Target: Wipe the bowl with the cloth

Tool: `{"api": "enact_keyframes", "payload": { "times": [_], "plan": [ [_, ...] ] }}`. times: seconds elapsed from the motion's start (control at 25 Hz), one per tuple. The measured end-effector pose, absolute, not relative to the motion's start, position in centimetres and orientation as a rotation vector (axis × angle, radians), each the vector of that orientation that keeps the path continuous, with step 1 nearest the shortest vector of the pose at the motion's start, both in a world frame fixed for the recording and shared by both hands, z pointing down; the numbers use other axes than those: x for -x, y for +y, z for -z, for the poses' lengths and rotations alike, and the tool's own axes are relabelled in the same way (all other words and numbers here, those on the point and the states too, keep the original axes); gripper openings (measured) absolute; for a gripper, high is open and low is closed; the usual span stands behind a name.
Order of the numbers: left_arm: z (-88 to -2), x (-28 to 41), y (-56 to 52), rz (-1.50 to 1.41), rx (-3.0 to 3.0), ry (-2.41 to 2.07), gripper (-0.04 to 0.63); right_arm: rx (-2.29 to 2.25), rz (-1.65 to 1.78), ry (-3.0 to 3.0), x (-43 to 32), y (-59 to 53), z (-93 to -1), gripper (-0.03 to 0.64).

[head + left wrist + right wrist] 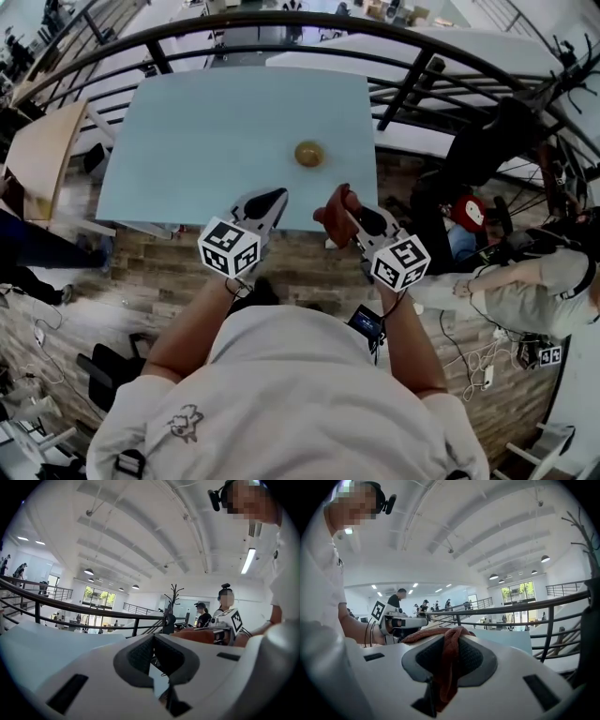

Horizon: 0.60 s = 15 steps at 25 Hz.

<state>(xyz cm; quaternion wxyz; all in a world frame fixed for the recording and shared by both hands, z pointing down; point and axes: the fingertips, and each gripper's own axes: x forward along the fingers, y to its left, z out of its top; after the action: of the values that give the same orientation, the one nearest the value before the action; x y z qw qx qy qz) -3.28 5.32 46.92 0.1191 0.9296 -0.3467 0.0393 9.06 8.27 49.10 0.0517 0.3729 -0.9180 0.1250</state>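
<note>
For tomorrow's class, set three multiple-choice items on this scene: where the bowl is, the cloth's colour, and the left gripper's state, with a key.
1. The bowl is: A on the table; B on the floor; C on a chair.
2. The cloth is: A blue; B reddish brown; C white.
3. The left gripper is: A shut and empty; B shut on the cloth; C wide open.
Key: A, it sits on the pale tabletop; B, rust fabric is clamped in the right gripper; A, its jaws meet on nothing.
</note>
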Motion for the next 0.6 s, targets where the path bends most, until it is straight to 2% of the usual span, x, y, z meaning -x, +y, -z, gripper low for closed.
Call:
{"api": "enact_keyframes", "payload": {
  "times": [0.6],
  "plan": [
    [-48.1, -3.7, 13.0, -0.139, -2.659, -1.086, 0.014, -1.045, -0.378, -2.853, -15.5, 14.8, -48.8, 0.086]
  ]
}}
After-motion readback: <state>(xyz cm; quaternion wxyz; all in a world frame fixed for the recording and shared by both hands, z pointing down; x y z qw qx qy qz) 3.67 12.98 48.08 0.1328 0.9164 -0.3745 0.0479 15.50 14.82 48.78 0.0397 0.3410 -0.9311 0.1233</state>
